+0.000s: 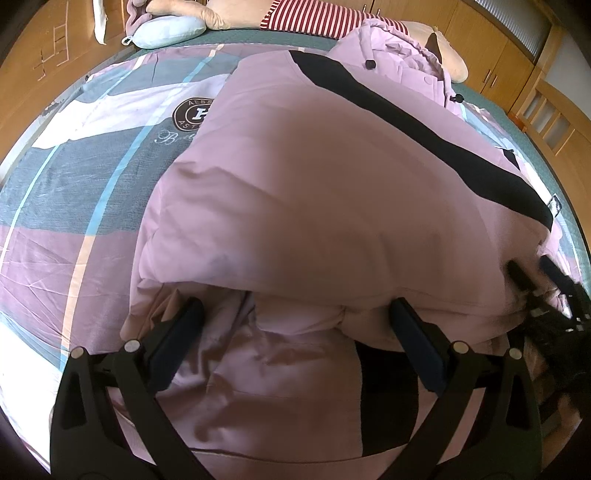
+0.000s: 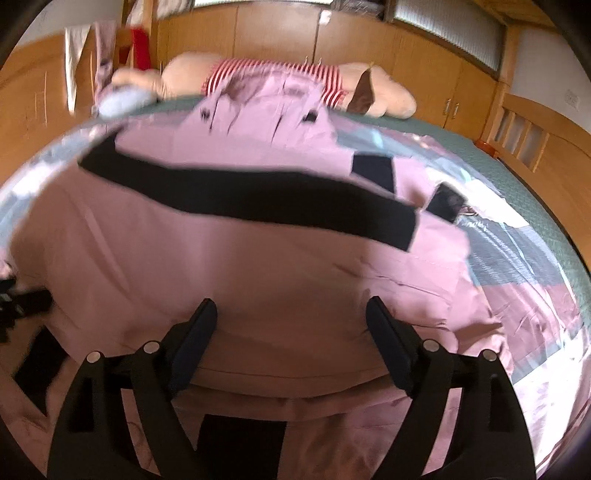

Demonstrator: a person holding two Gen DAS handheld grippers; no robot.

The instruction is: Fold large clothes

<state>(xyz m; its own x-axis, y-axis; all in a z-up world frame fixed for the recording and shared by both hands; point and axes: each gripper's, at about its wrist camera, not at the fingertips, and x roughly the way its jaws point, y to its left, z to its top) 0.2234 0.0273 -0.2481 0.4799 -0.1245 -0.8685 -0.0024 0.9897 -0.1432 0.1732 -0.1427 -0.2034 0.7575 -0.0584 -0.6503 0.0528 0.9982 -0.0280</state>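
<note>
A large pink padded jacket (image 1: 314, 192) with a black stripe (image 1: 424, 133) lies on the bed, folded over on itself. It also fills the right wrist view (image 2: 240, 266), with its hood (image 2: 266, 99) at the far end. My left gripper (image 1: 295, 310) is open, its jaws wide apart at the near folded edge, with fabric bulging between them. My right gripper (image 2: 290, 306) is open over the jacket's near part, nothing held. The right gripper shows blurred at the right edge of the left wrist view (image 1: 543, 280).
The bed carries a patterned pink, grey and blue cover (image 1: 74, 184). A plush toy in a red striped shirt (image 2: 280, 74) and a light blue pillow (image 1: 166, 31) lie at the head. A black phone (image 2: 445, 202) lies beside the jacket. Wooden cupboards (image 2: 461, 92) surround the bed.
</note>
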